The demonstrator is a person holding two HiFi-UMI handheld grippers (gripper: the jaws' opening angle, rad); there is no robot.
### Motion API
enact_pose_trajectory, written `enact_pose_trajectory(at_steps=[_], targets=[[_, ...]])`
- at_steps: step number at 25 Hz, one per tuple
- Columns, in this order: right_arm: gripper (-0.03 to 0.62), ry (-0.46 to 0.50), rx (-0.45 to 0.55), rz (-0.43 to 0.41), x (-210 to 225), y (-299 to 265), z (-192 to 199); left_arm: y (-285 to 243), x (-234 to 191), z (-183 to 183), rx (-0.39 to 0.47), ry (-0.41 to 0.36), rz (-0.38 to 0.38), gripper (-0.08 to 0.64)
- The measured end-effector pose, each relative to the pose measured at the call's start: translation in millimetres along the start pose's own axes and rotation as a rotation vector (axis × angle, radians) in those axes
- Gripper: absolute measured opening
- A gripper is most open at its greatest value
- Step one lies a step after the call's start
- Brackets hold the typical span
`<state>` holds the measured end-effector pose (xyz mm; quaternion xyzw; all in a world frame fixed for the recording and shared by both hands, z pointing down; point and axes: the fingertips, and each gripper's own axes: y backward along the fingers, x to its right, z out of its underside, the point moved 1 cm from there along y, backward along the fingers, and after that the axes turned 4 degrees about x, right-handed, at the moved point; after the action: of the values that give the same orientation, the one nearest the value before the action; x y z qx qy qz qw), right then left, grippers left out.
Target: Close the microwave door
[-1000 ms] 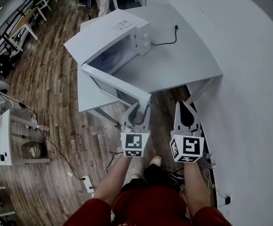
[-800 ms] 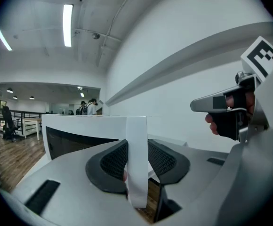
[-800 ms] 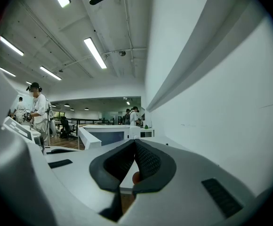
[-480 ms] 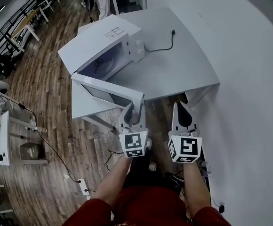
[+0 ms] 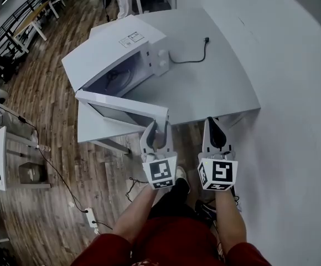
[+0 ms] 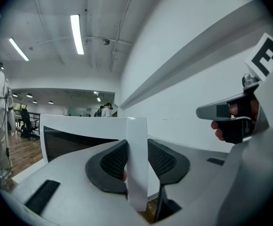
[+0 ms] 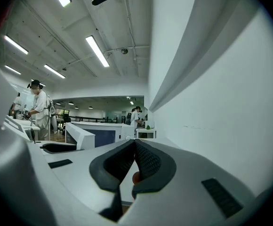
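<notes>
Microwave [image 5: 113,51] sits on table [image 5: 216,76], far-left corner, door [image 5: 122,107] swung wide toward person. Left gripper [image 5: 154,129] clamps door's free edge. Right gripper [image 5: 215,127] closed, empty, beside table's near edge. Wood floor [image 5: 55,148] lies left of door.

Your white boxy microwave oven [image 5: 113,51] sits on the white table [image 5: 216,87], at its left end; its dark-windowed white door [image 5: 124,110] stands upright, swung wide open.

white label [image 5: 131,38] on microwave [image 5: 102,57] top, print too small to read
</notes>
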<state>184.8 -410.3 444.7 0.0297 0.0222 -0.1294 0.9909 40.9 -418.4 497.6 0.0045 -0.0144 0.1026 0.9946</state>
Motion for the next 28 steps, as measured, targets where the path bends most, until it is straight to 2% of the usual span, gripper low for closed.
enact_pose_trajectory(at_steps=[9,19,28], targets=[[0.026,0.005,-0.026,-0.083,17,-64,14,-52,2,2,0.006,0.016,-0.070,0.149],[0.026,0.009,-0.049,-0.153,41,-136,25,-110,-4,1,0.008,-0.005,-0.172,0.147],[0.026,0.015,-0.038,-0.226,44,-186,19,-135,-10,2,-0.012,0.003,-0.245,0.147]])
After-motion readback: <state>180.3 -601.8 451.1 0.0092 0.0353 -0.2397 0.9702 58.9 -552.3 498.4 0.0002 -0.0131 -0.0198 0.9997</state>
